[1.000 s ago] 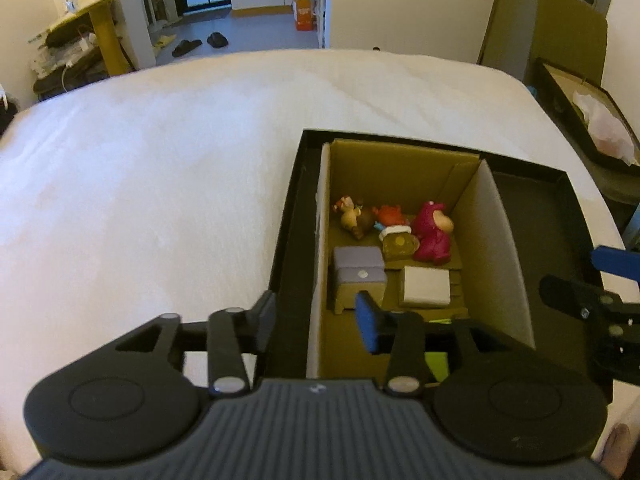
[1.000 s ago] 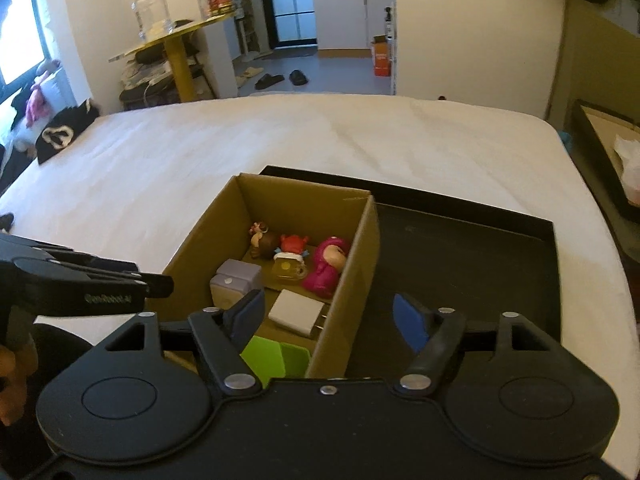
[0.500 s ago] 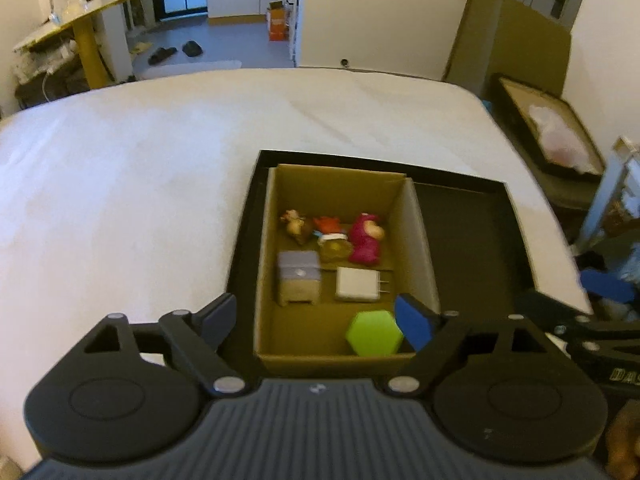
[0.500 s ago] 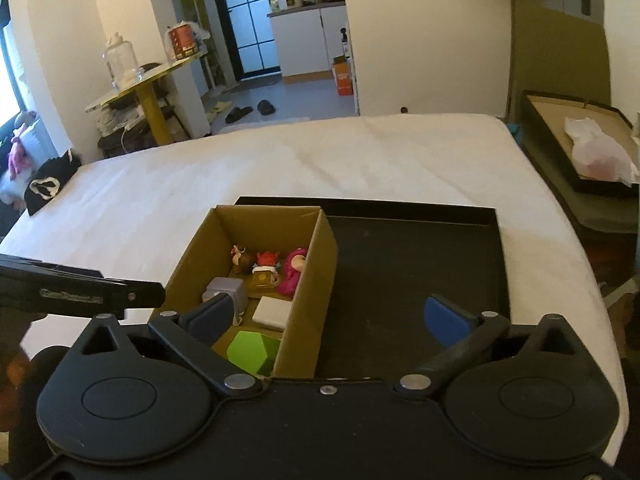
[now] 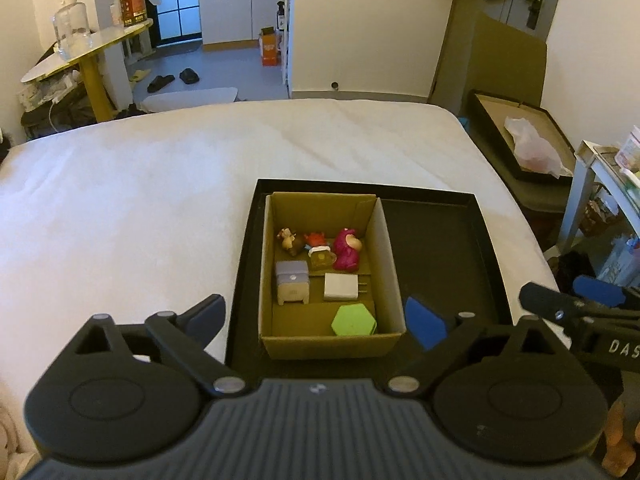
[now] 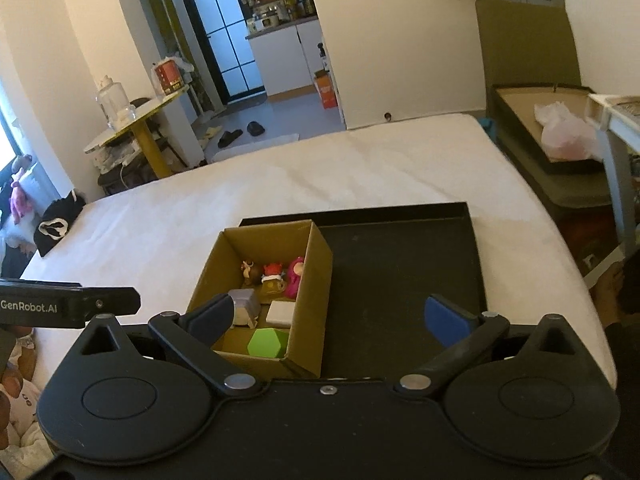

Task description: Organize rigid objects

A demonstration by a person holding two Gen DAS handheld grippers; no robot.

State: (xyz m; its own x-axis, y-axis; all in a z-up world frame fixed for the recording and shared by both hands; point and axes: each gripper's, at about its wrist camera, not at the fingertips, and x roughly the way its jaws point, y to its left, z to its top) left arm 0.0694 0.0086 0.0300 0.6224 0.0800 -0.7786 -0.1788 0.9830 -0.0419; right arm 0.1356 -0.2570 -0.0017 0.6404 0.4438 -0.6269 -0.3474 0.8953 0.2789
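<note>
A brown cardboard box [image 5: 390, 248] [image 6: 316, 276] stands in the left half of a black tray [image 5: 440, 248] [image 6: 400, 256] on a white bed. In it lie a green hexagon [image 5: 354, 320] [image 6: 267, 342], a white charger [image 5: 341, 287] [image 6: 282, 312], a grey-lidded case [image 5: 292, 282] [image 6: 246, 304], a pink figure [image 5: 347, 249] [image 6: 295, 272] and two small figures [image 5: 290, 238]. My left gripper [image 5: 316, 320] is open and empty, held back above the box's near edge. My right gripper [image 6: 330, 320] is open and empty, also above the near edge.
The white bed [image 5: 140, 184] spreads wide to the left and behind the tray. The other gripper shows at the right edge of the left wrist view [image 5: 576, 312]. A black tray with a plastic bag [image 5: 532, 148] sits off the bed at right. A black cloth [image 6: 56, 224] lies at the bed's left edge.
Both grippers have pulled back and up from the box, and both have opened wider. The green hexagon now lies in full view at the box's near end.
</note>
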